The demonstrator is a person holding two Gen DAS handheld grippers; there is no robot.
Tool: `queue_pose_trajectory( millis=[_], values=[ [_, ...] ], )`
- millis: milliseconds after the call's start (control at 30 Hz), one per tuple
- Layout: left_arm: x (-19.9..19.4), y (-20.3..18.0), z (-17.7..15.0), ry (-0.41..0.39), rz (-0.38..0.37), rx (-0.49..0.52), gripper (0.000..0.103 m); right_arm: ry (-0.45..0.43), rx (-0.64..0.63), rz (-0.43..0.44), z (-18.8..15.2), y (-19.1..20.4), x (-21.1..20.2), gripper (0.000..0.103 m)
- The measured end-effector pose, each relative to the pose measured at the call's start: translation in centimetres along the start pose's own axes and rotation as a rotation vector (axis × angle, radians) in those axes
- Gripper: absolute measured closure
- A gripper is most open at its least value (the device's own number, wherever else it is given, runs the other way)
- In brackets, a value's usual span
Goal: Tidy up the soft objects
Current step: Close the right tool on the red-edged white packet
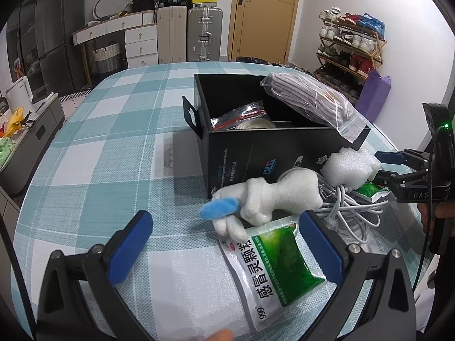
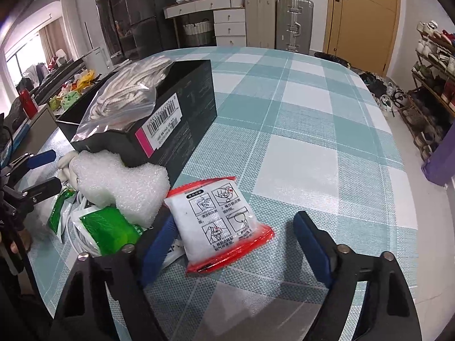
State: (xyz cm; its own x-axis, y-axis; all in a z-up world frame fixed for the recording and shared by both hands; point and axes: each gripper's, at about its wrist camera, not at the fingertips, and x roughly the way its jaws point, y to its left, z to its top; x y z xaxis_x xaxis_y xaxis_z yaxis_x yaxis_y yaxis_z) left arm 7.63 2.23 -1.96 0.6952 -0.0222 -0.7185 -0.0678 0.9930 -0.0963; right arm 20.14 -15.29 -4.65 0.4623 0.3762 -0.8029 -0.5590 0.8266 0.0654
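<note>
right gripper (image 2: 230,244) standing open, bracketing red-edged white pouch (image 2: 220,223) on checked tablecloth (image 2: 327,142), gripping nothing | left gripper (image 1: 224,244) hanging open, empty, over green sachet (image 1: 280,264) | risk: slick film slipping sideways during closing

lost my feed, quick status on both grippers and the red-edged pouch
Left gripper open over green sachet. Right gripper open around red-edged pouch, not clamped. Foam block close beside it.

One black box (image 1: 256,153); two zip bags in it (one at 2 o'clock overhanging the rim) (image 1: 310,99); two green sachets (image 1: 284,267); one plush toy (image 1: 267,199); one foam piece (image 2: 122,182); one red-edged pack (image 2: 219,221); one cable coil (image 1: 349,210)
</note>
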Motion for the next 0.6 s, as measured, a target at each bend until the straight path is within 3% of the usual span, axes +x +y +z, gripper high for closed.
queue_pose_trajectory(
  millis=[100, 200, 567, 600],
  values=[
    [0.1, 0.0, 0.0, 0.002, 0.0, -0.001, 0.0, -0.009, -0.007, 0.005, 0.1, 0.0, -0.1, 0.037],
    [0.0, 0.0, -0.1, -0.003, 0.007, 0.0, 0.0, -0.008, -0.005, 0.026, -0.1, -0.1, -0.2, 0.043],
    [-0.2, -0.5, -0.2, 0.011, 0.019, 0.017, 0.0, -0.039, 0.005, 0.009, -0.7, -0.8, -1.5, 0.048],
    [-0.2, -0.6, -0.2, 0.015, 0.02, 0.019, 0.0, -0.045, 0.003, 0.006, -0.7, -0.8, -1.7, 0.059]
  ],
)
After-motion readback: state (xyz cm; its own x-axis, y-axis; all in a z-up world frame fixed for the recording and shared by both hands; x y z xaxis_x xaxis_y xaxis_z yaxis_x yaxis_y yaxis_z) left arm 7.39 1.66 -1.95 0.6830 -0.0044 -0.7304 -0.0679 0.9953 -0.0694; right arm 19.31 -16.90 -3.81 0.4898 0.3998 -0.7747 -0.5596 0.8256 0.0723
